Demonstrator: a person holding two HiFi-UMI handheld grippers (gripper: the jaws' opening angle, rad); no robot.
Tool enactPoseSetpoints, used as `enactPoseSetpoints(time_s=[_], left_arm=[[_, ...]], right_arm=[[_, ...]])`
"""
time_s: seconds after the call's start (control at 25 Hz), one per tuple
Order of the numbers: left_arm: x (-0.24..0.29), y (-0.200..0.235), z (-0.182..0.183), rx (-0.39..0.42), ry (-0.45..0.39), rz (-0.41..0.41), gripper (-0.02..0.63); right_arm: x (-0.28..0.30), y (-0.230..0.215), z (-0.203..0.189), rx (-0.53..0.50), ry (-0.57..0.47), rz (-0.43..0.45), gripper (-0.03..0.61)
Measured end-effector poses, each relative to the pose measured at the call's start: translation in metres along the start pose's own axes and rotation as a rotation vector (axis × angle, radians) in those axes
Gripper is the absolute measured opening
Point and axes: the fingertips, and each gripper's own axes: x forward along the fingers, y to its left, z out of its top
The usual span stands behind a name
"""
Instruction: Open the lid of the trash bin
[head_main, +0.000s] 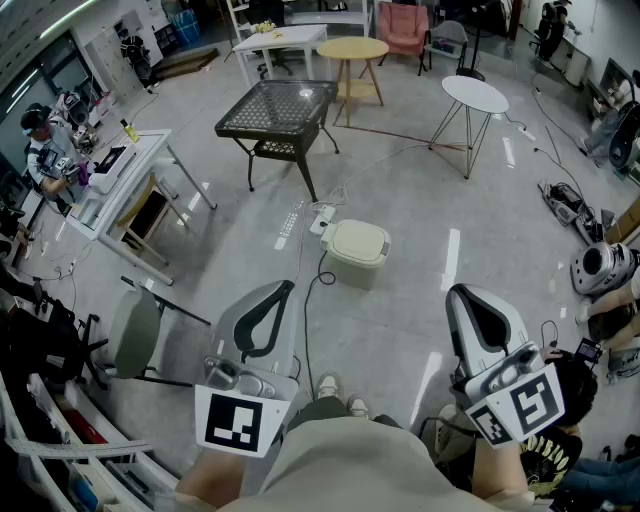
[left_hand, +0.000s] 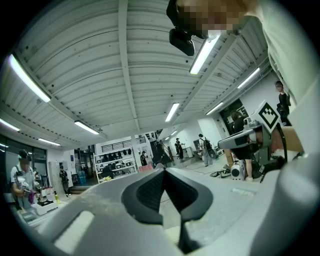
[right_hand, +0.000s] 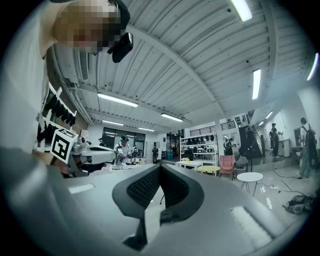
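The trash bin (head_main: 356, 252) is a small pale cream box with a rounded lid lying flat and closed. It stands on the grey floor a step or so ahead of my feet. My left gripper (head_main: 287, 287) is held low at the left, short of the bin and apart from it, jaws together with nothing between them. My right gripper (head_main: 456, 292) is at the right, also short of the bin, shut and empty. In the left gripper view (left_hand: 163, 170) and the right gripper view (right_hand: 160, 167) the jaws point at the room and ceiling; the bin is not in either.
A white power strip (head_main: 322, 217) and a black cable lie beside the bin. Beyond it stand a black mesh table (head_main: 278, 108), a round wooden table (head_main: 352, 48) and a white round table (head_main: 475, 94). A grey chair (head_main: 135, 335) is at my left, a seated person (head_main: 560, 425) at my right.
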Motion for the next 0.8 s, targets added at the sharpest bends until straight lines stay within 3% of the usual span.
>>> enactPoseSetpoints(time_s=[0.8], left_arm=[[0.027, -0.017, 0.000, -0.029, 0.007, -0.037, 0.002]], right_arm=[[-0.005, -0.023, -0.021, 0.038, 0.030, -0.011, 0.003]])
